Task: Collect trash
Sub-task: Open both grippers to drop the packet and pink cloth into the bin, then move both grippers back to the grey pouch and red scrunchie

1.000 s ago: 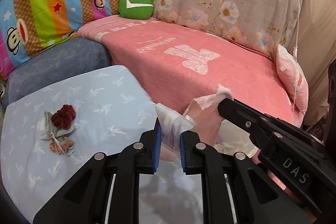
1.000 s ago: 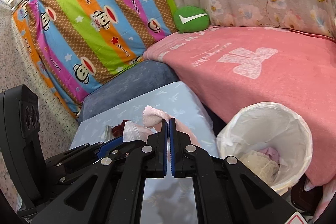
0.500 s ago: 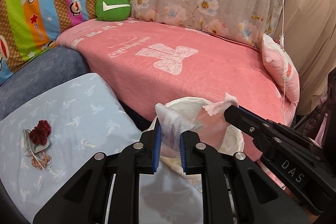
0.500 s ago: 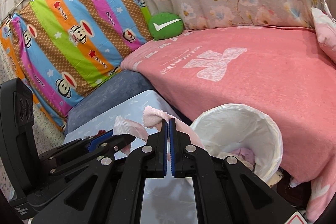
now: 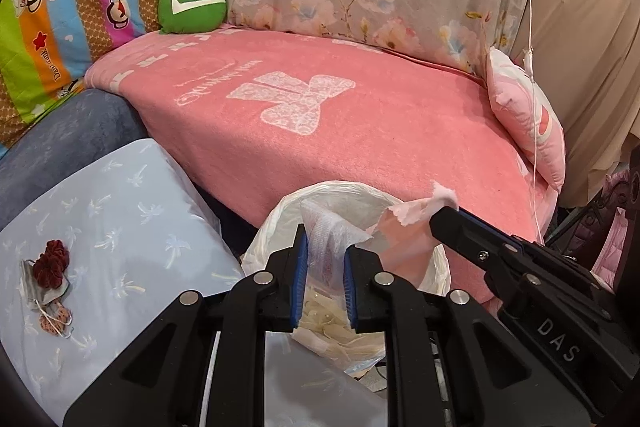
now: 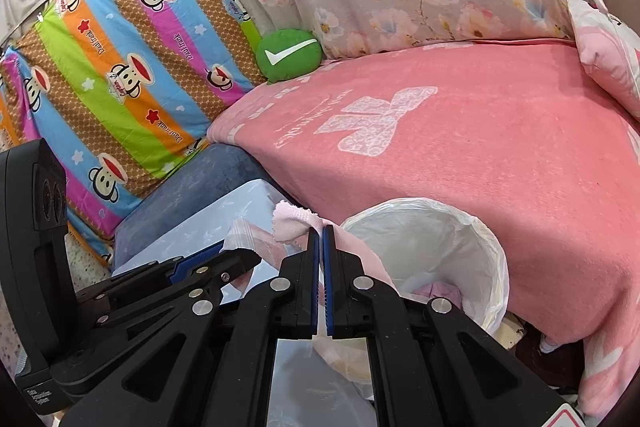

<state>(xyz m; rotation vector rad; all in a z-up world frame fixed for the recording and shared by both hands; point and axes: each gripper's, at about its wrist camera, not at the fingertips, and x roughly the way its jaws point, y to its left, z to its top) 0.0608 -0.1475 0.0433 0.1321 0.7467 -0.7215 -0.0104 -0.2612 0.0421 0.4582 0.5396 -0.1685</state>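
Your left gripper (image 5: 324,255) has its fingers (image 5: 300,267) clenched on a clear plastic wrapper (image 5: 328,239), which stands up between the blue pads directly above the open mouth of the white-lined trash bin (image 5: 280,223). Your right gripper (image 6: 322,247) has its fingers (image 6: 314,259) pressed fully together on a torn piece of pink tissue (image 6: 292,223); the tissue's frayed end sticks out past the fingertips, and in the left wrist view the same tissue (image 5: 404,215) hangs over the bin's rim, just beside the wrapper. In the right wrist view the bin (image 6: 480,247) sits just right of the fingertips, with pale and pink scraps visible inside it.

The bin stands on the floor against the front edge of the bed, which is covered by a pink blanket (image 5: 360,115). A green round cushion (image 5: 192,7) lies at the bed's far left corner and a pink pillow (image 5: 528,123) at its right end. On the light-blue cloth-covered bench (image 5: 120,211), near its left edge, a dark red scrunchie (image 5: 50,263) rests on a grey face mask (image 5: 40,291), well apart from both grippers.
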